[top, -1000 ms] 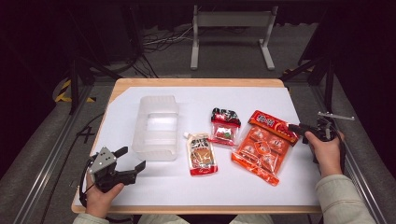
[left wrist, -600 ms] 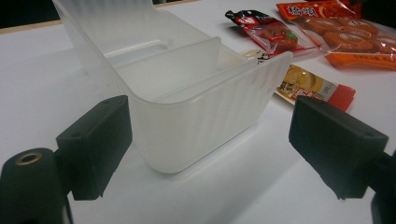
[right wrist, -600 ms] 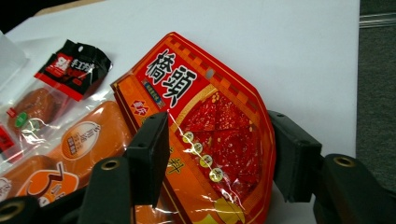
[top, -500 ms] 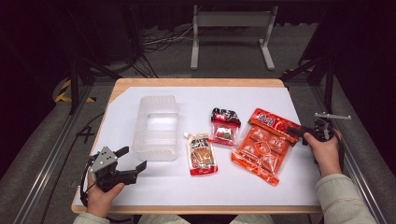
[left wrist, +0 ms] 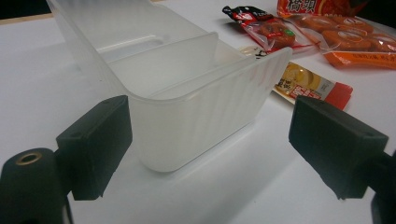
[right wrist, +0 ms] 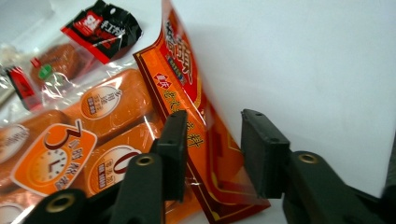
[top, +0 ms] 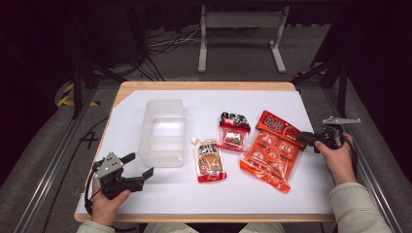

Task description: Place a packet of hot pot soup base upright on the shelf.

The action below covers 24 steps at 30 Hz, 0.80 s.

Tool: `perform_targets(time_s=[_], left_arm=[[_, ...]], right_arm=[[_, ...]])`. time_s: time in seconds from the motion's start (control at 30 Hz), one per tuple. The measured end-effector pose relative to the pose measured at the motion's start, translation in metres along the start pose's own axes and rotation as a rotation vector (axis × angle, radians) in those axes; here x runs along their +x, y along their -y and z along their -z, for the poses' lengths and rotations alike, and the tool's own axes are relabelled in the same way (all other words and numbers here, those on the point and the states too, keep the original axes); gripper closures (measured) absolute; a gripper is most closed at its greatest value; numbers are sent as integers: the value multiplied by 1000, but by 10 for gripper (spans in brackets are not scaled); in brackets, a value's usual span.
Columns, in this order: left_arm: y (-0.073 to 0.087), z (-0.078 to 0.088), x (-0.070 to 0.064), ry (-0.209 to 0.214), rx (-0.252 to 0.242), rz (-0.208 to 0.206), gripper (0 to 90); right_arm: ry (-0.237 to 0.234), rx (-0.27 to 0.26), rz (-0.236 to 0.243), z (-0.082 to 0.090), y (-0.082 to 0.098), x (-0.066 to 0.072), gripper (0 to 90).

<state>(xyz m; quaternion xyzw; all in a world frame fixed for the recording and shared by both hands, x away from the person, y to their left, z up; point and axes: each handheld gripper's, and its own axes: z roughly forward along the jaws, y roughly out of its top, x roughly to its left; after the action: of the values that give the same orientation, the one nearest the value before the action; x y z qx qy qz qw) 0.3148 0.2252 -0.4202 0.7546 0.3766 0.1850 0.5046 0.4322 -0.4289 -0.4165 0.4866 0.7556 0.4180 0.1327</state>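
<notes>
Pulling back rightward, the right gripper (top: 307, 138) is straddling the orange snack bag's (top: 270, 151) lifted right edge, jaws parted, apparently readying a pinch; the left gripper (top: 138, 170) is waiting spread near the clear container (top: 163, 132).

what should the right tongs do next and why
Probably close. The right tongs are open, with the raised edge of the big orange snack bag standing between the jaws, so closing should grip it. The left tongs wait open by the clear container.
</notes>
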Motion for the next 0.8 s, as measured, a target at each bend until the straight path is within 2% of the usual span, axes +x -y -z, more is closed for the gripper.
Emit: perform_targets(time_s=[0.1,0.2,0.3,0.37,0.4,0.43,0.5,0.6,0.7,0.8], left_arm=[[0,0,0,-5,1,0,140],[0,0,1,0,1,1,143],[0,0,2,-1,-2,12,144],[1,2,4,15,-14,33,145],[1,2,5,15,-19,37,149],[3,4,7,12,-27,58,158],[4,5,8,15,-34,71,162],[6,7,11,7,-46,85,163],[7,7,11,6,-41,87,175],[7,8,9,2,-37,74,189]], right_arm=[[37,-5,88,-6,-2,4,526],[55,1,111,-15,-2,4,490],[63,2,92,-20,-2,1,479],[56,-8,52,-25,0,-5,482],[61,-9,38,-28,1,-8,497],[83,4,46,-31,2,-9,527],[81,6,42,-32,2,-10,546],[89,-4,31,-29,1,-13,715],[79,-4,21,-25,-1,-13,822],[78,14,65,-23,-3,-8,882]])
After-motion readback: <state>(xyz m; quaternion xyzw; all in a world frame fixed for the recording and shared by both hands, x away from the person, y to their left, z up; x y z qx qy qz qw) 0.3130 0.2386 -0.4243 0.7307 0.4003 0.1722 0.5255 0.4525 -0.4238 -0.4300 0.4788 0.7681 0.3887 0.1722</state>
